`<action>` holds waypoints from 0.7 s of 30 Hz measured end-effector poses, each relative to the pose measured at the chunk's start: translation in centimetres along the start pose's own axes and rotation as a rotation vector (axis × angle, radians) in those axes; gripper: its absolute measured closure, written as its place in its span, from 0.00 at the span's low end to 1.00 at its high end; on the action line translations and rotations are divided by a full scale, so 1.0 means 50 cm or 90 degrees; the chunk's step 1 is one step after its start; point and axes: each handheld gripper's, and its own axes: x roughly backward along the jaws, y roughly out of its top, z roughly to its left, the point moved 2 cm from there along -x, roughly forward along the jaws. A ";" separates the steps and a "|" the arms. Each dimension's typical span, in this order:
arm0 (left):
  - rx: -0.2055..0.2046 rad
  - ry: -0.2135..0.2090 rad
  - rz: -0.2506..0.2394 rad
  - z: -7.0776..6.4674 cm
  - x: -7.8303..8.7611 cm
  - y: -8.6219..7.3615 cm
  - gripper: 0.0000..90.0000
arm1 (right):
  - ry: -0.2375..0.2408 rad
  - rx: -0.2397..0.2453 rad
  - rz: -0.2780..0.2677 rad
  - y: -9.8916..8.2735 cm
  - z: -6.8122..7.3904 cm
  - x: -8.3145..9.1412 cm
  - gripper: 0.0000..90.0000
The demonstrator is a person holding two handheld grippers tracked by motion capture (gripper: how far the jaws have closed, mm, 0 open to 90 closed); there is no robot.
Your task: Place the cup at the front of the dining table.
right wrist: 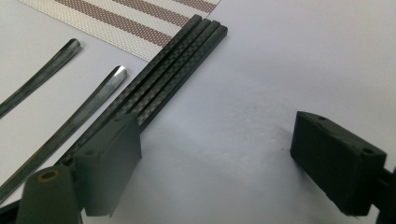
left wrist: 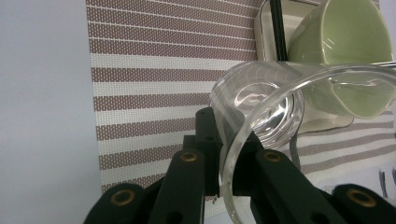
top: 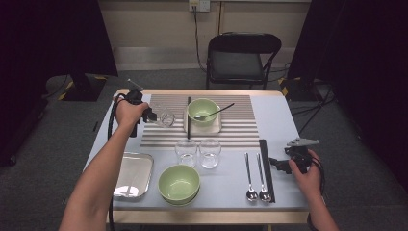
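Table first: your pale tabletop carries a striped placemat across its far half, with your left forearm coming in from seven o'clock and your right hand low at four o'clock. On the mat, at twelve o'clock of the table's middle, a green bowl sits on a small white tray with a spoon resting in it; a second green bowl stands near the front edge at six o'clock, and a metal tray lies at eight o'clock.

Your left gripper is closed on the glass, a clear, empty tumbler tipped onto its side above the mat's left end, at ten o'clock, just left of the white tray. In the left gripper view the glass shows what the high view cannot: its rim is pinched between the two black jaws (one inside the wall, one outside), mouth towards the camera, thick base pointing at the green bowl.

Two more glasses stand upright side by side at the mat's near edge.

Your right gripper hovers at three o'clock with its jaws wide apart and nothing between them. The right gripper view adds close detail: black chopsticks lie bundled just beside one jaw, with two spoon handles next to them.
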 end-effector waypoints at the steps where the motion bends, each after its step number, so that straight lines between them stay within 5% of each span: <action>1: 0.003 -0.001 -0.003 -0.001 -0.001 0.000 0.95 | 0.000 0.000 0.000 0.000 0.000 0.000 0.17; 21: 0.005 0.003 -0.002 0.009 -0.008 0.006 0.95 | 0.000 0.002 -0.001 0.000 0.000 0.000 0.17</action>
